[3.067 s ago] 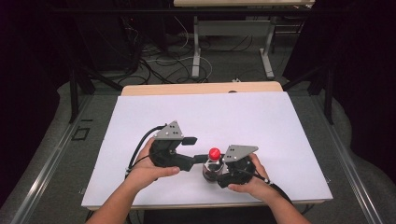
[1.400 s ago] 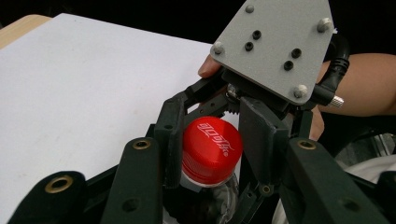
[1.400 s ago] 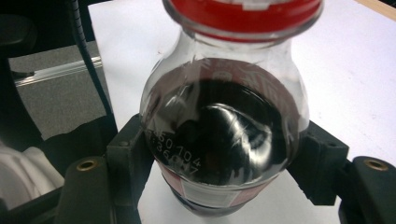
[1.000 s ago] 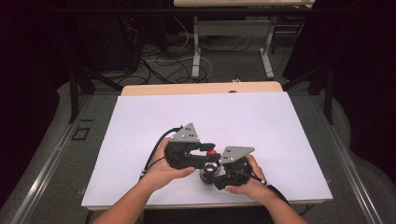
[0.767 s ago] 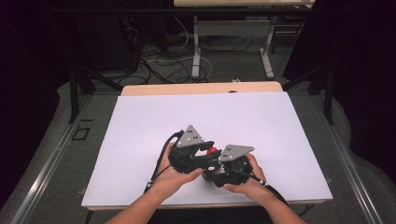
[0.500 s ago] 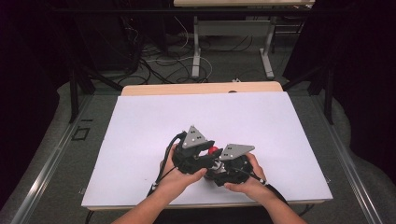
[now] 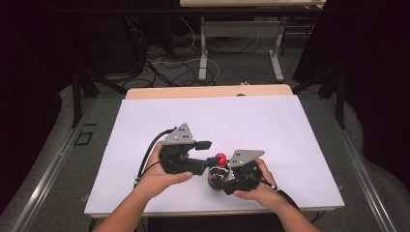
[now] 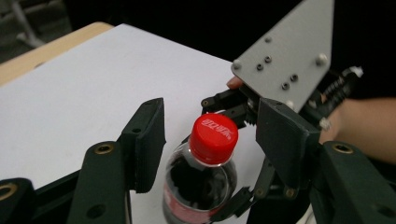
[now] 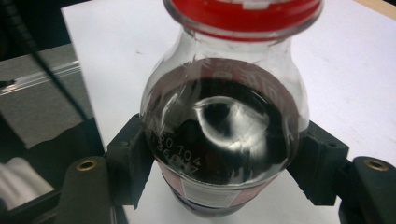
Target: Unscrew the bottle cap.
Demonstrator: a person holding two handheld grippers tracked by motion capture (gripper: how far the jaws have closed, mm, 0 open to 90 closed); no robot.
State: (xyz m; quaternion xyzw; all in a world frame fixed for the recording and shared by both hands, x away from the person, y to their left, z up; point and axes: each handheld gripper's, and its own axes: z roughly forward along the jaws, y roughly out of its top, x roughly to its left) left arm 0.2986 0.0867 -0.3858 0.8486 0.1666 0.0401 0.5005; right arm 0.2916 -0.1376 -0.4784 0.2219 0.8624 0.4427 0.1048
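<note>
a small bottle [image 7: 216, 175] of dark drink with a red cap [image 7: 221, 158] stands on the white table [image 7: 241, 121], low and just right of centre in the high view. the right gripper [image 9: 224, 154] holds it: in the right gripper view its two black jaws press the bottle's body from either side, just above the label. the person's right hand [image 7: 256, 186] sits at the lower right of the bottle.

the left gripper [image 8: 210, 140] is spread wide around the cap, one jaw on each side with a clear gap to the red plastic; it grips nothing. in the high view it reaches in from the left, held by the left hand [image 7: 159, 174], its tip beside the cap.

compared with half a second ago, the left gripper has drawn back a little toward the left, so the two grey plates stand further apart and the red cap shows more plainly between them. the bottle and right gripper have stayed in place.
</note>
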